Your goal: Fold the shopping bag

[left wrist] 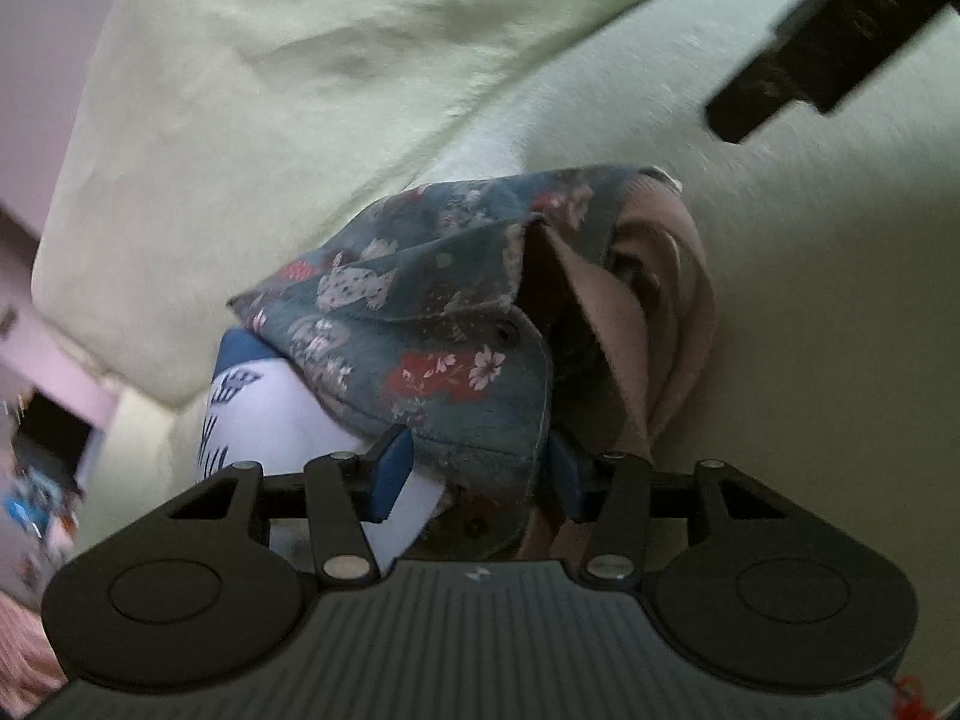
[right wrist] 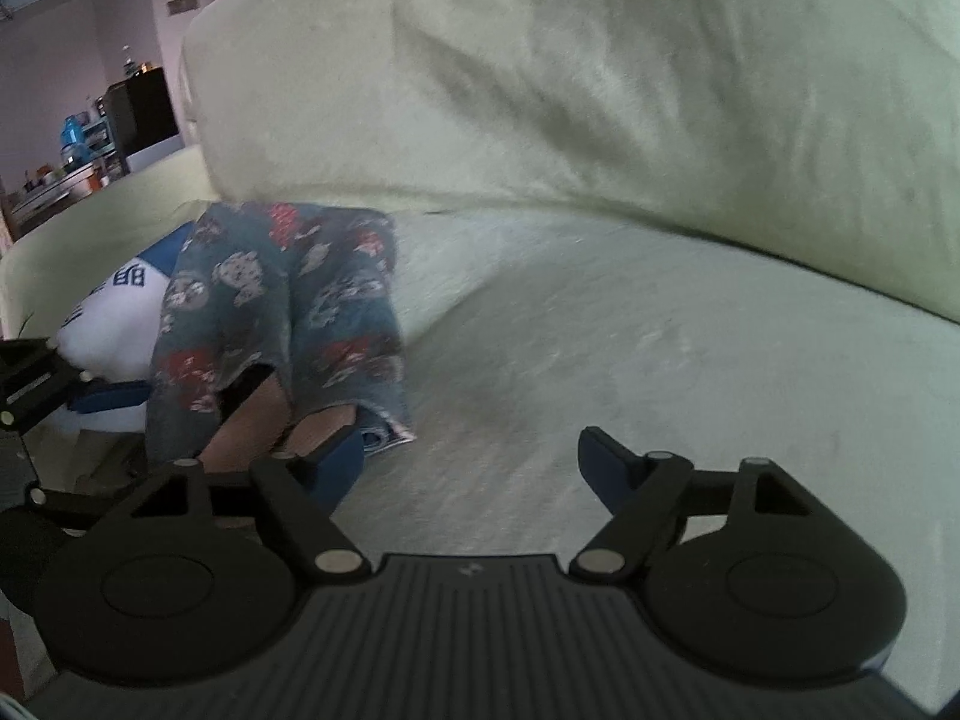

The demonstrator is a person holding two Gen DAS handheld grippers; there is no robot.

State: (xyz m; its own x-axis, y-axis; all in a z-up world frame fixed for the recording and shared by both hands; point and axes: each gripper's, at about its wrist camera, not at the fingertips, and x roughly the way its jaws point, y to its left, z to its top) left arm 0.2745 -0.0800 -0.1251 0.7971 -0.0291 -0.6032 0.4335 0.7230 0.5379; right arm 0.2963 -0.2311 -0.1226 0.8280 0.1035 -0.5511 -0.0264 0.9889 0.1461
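Left claw pinches the floral shopping bag bunched on the sofa seat, right claw gapes wide at its 4 o'clock; I judge loose layers could slip, spoiling the fold.

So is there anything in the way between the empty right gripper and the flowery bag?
Nothing visible. The right gripper is open just beside the flowery bag, with only bare sofa cushion between them. Its left finger already sits at the bag's edge.
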